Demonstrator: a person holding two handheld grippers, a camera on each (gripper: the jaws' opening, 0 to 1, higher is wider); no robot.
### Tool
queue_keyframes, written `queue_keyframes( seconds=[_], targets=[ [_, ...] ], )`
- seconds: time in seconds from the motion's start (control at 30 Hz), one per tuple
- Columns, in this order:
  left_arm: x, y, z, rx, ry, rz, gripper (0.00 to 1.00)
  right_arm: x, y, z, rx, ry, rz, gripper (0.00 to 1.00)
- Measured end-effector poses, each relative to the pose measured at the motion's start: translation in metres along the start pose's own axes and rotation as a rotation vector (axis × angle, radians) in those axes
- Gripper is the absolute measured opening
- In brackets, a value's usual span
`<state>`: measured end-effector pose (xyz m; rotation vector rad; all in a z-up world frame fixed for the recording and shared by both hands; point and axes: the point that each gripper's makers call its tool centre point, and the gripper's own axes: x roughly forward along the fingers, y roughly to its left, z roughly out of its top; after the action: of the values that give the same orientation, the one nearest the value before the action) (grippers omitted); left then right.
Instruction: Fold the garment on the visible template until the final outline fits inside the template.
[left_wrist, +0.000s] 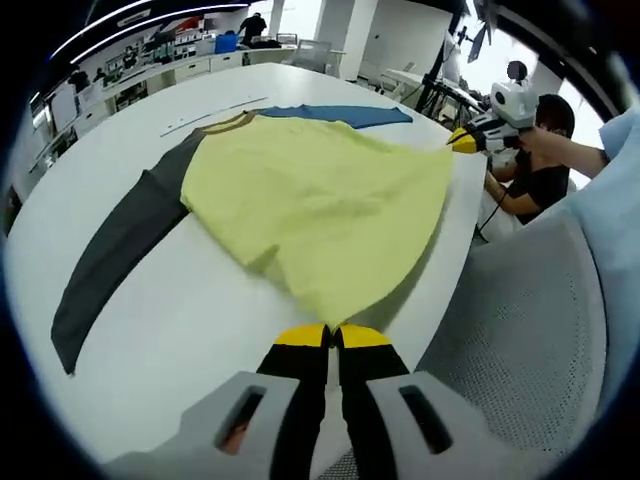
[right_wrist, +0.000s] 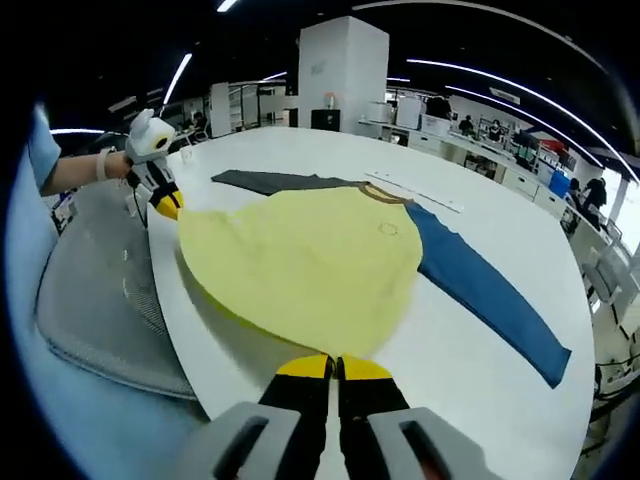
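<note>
— Well, garment (left_wrist: 310, 200) first: where?

— Spread flat on the white surface (left_wrist: 190, 330), near its edge. Yellow body in the middle, dark grey sleeve (left_wrist: 120, 250) stretched out one way, blue sleeve (right_wrist: 490, 290) the other. Brown collar (right_wrist: 385, 193) at the far end from the grippers.

— And the left gripper (left_wrist: 332, 335)?

— Yellow-tipped jaws pressed together, pinched on the hem corner of the garment at the near edge of the surface. Seen again in the right gripper view (right_wrist: 165, 205), off to the left, hem corner lifted slightly, a hand behind it.

— Right gripper (right_wrist: 333, 367)?

— Same story: jaws closed tight on the other hem corner. Also visible in the left gripper view (left_wrist: 462, 142), at the far right corner of the yellow cloth, held by a hand.

— Hem between them?

— Raised a little off the surface, casting a shadow beneath; rest of the cloth lying flat.

— Template?

— Cannot tell; no clear outline under the garment. Only a thin pale strip (right_wrist: 415, 192) lying on the surface just beyond the collar.

— Anything else around?

— Grey mesh chair (right_wrist: 95, 300) tucked beside the surface edge. Desks and people far in the background.
</note>
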<state>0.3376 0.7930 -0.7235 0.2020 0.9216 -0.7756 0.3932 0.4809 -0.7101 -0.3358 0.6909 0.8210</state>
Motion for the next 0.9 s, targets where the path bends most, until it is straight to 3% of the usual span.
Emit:
queue_keyframes(
  seconds=[0.17, 0.3, 0.47, 0.6, 0.67, 0.8, 0.9],
  targets=[
    [-0.001, 0.002, 0.005, 0.118, 0.047, 0.041, 0.00, 0.004, 0.001, -0.006, -0.005, 0.018, 0.004, 0.00],
    [-0.011, 0.009, -0.004, 0.246, 0.129, 0.077, 0.00, 0.005, 0.000, -0.006, -0.004, 0.020, 0.007, 0.00],
    [-0.016, 0.004, -0.017, 0.299, 0.185, 0.062, 0.00, 0.007, 0.001, -0.007, 0.004, 0.024, 0.014, 0.00],
    [-0.011, 0.006, -0.040, 0.470, 0.341, 0.064, 0.00, 0.010, 0.004, -0.008, 0.009, 0.033, 0.030, 0.00],
    [-0.005, 0.005, -0.047, 0.523, 0.391, 0.057, 0.00, 0.011, 0.006, -0.009, 0.002, 0.038, 0.036, 0.00],
    [0.000, 0.009, -0.050, 0.627, 0.471, 0.101, 0.00, 0.010, 0.013, -0.013, -0.013, 0.061, 0.064, 0.00],
    [0.003, 0.003, -0.050, 0.693, 0.482, 0.102, 0.00, 0.009, 0.013, -0.017, -0.040, 0.079, 0.065, 0.00]
  ],
)
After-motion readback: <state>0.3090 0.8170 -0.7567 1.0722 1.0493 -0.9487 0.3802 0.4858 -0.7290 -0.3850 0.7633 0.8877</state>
